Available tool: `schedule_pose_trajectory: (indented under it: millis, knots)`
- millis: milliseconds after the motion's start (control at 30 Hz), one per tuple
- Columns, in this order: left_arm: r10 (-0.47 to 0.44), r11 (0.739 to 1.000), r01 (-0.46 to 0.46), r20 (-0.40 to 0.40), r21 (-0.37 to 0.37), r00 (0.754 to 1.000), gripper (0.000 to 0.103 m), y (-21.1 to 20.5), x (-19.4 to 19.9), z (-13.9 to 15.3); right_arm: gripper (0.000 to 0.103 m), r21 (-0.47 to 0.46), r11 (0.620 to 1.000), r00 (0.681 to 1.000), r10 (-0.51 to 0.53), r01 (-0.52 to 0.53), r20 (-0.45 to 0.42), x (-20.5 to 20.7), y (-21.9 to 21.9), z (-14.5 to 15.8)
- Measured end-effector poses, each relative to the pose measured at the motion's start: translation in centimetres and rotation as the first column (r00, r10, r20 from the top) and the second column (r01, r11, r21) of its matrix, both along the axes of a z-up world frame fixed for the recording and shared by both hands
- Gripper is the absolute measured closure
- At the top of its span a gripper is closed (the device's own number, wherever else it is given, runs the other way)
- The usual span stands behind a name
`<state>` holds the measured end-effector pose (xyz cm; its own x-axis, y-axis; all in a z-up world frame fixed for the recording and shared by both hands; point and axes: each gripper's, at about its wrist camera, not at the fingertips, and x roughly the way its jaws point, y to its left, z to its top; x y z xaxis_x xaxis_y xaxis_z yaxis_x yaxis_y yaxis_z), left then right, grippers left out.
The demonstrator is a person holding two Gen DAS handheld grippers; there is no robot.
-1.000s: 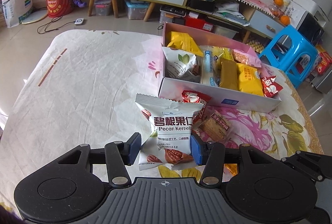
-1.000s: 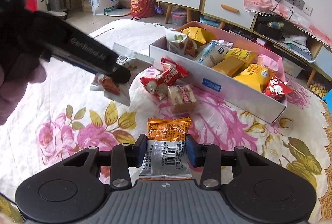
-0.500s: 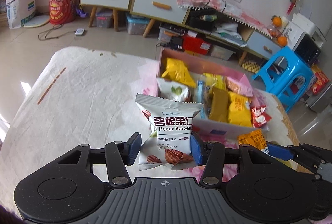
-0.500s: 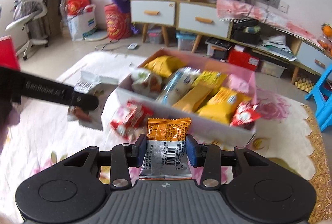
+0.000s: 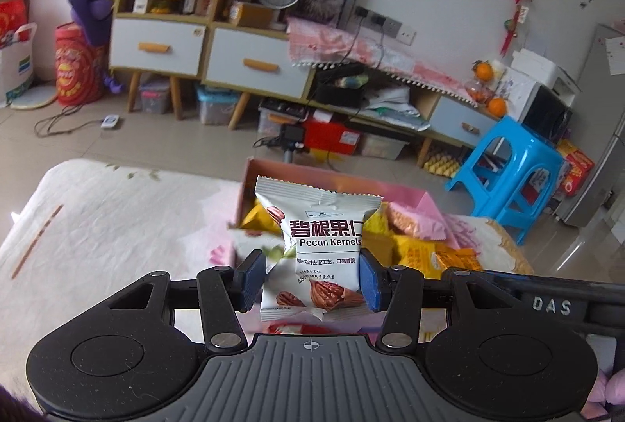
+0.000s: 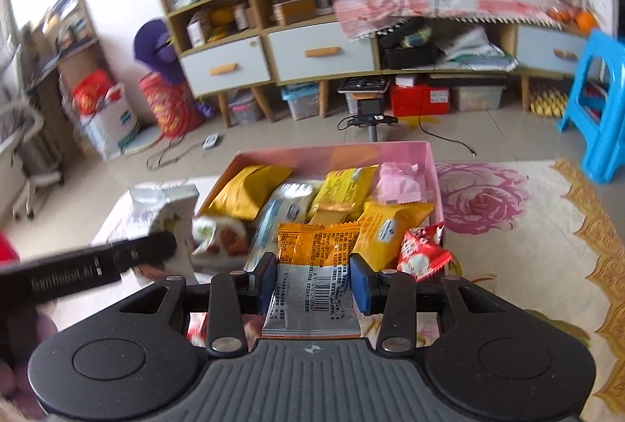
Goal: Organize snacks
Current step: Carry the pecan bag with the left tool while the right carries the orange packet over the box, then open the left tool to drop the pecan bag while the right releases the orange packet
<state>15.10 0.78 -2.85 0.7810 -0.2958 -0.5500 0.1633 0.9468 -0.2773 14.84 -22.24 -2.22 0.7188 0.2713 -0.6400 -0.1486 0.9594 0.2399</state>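
Snacks were in both grippers. The left gripper (image 5: 310,279) was clamped on a pecan packet (image 5: 318,250), its blue pads pressing the packet's lower sides at 3 and 9 o'clock while the top stood up toward 12, in the air in front of the box (image 5: 340,187). That packet was white with a crimped top seam, bold dark-red characters, "Pecan Kernels" printed beneath and brown nut pictures near the bottom.

The right gripper (image 6: 312,277) was closed on an orange packet (image 6: 314,265), held by its silver lower half, the orange top pointing to 12 o'clock over the near edge of the box (image 6: 429,156). Its back faced the camera, showing fine print and a barcode.

Beyond it, the pink box lay open on a floral cloth (image 6: 527,226) and held yellow packets (image 6: 250,193), a pale blue-and-white one (image 6: 285,211) and a pink one (image 6: 398,183). A red packet (image 6: 424,256) sat at its near right corner, at about 2 o'clock from the right gripper. At 9 o'clock the left gripper's finger crossed the right view with the pecan packet's silver back.
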Motion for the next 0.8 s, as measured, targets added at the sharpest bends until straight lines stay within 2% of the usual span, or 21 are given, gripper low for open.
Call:
schedule_pose_trajectory:
  millis: [200, 300, 567, 667, 733, 767, 800]
  knots:
    - [-0.054, 0.999, 0.054, 0.042, 0.01, 0.998, 0.055, -2.0, 0.6, -0.5, 0.071, 0.105, 0.989, 0.995, -0.097, 0.1, -0.029, 1.8, -1.7, -1.8]
    - [-0.083, 0.995, 0.081, 0.045, 0.05, 0.996, 0.055, -3.1, 0.9, -1.0, 0.071, 0.128, 0.982, 0.99, -0.132, 0.136, -0.041, 2.3, -2.1, -2.4]
    - [-0.131, 0.984, 0.122, 0.061, 0.132, 0.99, 0.055, -5.0, 1.5, -2.0, 0.071, 0.098, 0.984, 0.989, -0.146, 0.146, -0.008, 3.2, -1.8, -2.5]
    - [-0.126, 0.983, 0.117, 0.06, 0.14, 0.99, 0.055, -5.0, 1.7, -2.4, 0.071, 0.089, 0.985, 0.989, -0.146, 0.146, -0.01, 3.5, -1.7, -2.8]
    - [-0.115, 0.984, 0.105, 0.065, 0.146, 0.991, 0.053, -4.9, 1.7, -2.7, 0.067, 0.086, 0.985, 0.989, -0.146, 0.147, -0.014, 3.6, -1.9, -3.1]
    - [-0.113, 0.984, 0.102, 0.068, 0.146, 0.991, 0.049, -4.9, 1.8, -2.7, 0.067, 0.085, 0.985, 0.988, -0.152, 0.153, -0.013, 3.6, -1.9, -3.1]
    - [-0.118, 0.984, 0.108, 0.064, 0.139, 0.991, 0.043, -4.7, 1.9, -2.8, 0.061, 0.087, 0.983, 0.987, -0.16, 0.16, -0.012, 3.6, -2.1, -3.1]
